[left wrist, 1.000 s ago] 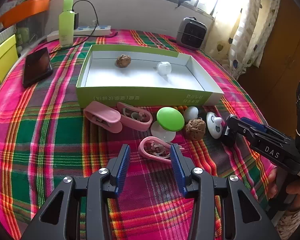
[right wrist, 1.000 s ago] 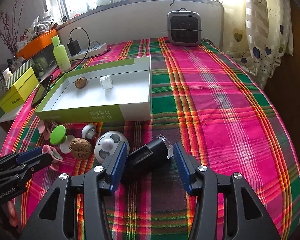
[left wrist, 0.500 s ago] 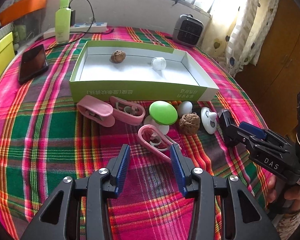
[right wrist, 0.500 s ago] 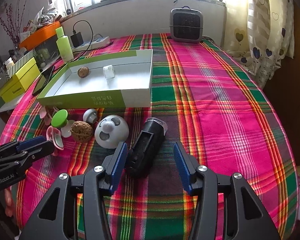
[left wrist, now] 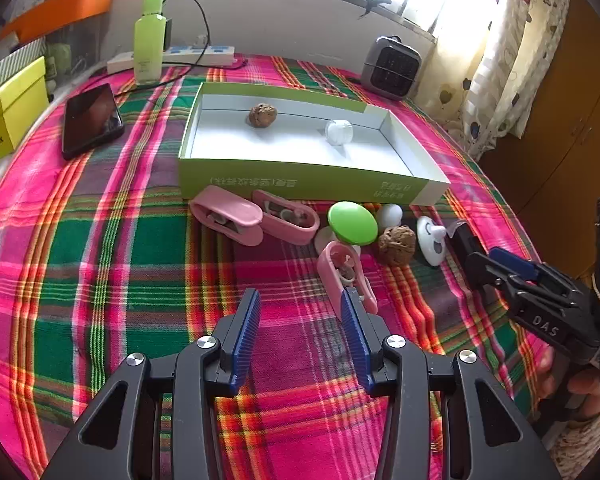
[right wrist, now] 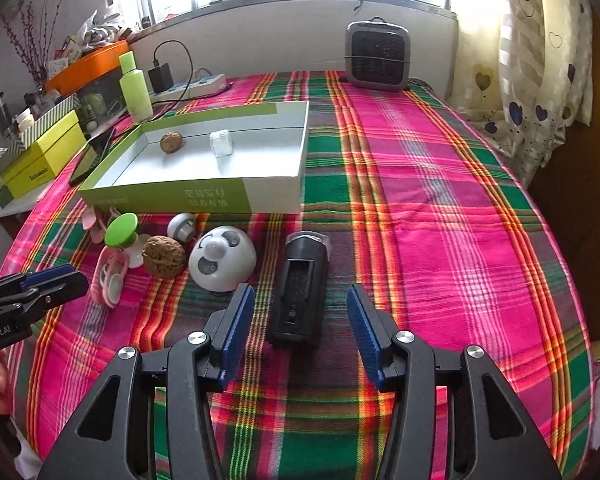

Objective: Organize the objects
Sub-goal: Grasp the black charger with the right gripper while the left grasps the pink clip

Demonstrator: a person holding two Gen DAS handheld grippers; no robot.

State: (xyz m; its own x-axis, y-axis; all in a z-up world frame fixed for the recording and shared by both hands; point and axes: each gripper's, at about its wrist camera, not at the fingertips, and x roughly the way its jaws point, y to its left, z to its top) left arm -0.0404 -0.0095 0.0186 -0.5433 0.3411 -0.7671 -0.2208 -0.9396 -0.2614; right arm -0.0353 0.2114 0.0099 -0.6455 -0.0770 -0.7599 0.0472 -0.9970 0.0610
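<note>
- Two views logged; left wrist first. Our left gripper (left wrist: 298, 308) hangs over the plaid tablecloth (left wrist: 100, 248), jaws apart, nothing between the pads.
- At 1 o'clock of it a pink clip (left wrist: 346, 276) lies on the cloth, its near end just beside the right-hand pad; contact we cannot tell.
- Toward 12 o'clock, a row in front of the green tray (left wrist: 300, 184): two more pink clips (left wrist: 256, 220), a green-capped knob (left wrist: 352, 222), a walnut (left wrist: 397, 245).
- Inside the tray: a second walnut (left wrist: 262, 115) and a white cap (left wrist: 339, 132), well apart.
- At 3 o'clock we see the right gripper (left wrist: 478, 258), by a black device (left wrist: 462, 236).
- Right wrist next. Our right gripper (right wrist: 300, 306) is open and straddles the near end of the black device (right wrist: 302, 284), pads clear of both its sides.
- At 10 o'clock: a white dome toy (right wrist: 222, 258), then the walnut (right wrist: 164, 257).
- Tray (right wrist: 172, 198) at 11 o'clock, holding walnut (right wrist: 171, 142) and cap (right wrist: 221, 142).
- Left gripper (right wrist: 56, 280) at 9 o'clock, next to the pink clip (right wrist: 110, 276).
</note>
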